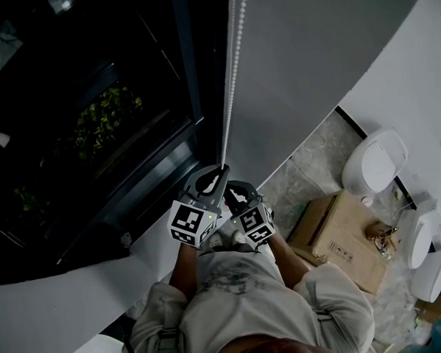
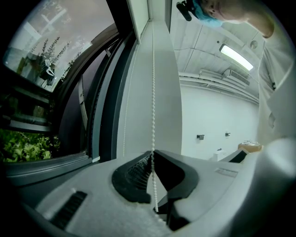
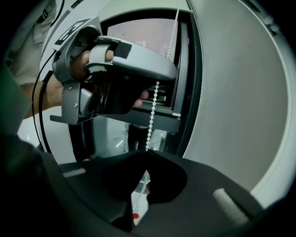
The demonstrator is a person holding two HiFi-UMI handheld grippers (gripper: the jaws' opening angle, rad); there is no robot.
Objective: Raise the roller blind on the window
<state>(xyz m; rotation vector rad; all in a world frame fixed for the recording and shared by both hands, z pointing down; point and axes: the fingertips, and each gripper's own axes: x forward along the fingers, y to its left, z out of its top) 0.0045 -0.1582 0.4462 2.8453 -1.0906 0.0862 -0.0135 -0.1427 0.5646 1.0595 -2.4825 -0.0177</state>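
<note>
Left tool (image 2: 151, 155) and right tool (image 3: 147, 152) each clamp the bead chain (image 2: 153, 92), right just behind left. Likely staged for hand-over-hand pulls raising the roller blind (image 1: 310, 57).

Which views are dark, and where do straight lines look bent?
Head view: dim, the window almost black. Left gripper view: fisheye bows the blind, the ceiling lamp glares. Right gripper view: black corners, jaws in shadow, bead chain sharp.

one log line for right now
left gripper: shut on bead chain | right gripper: shut on same chain, below left | roller blind: lowered
</note>
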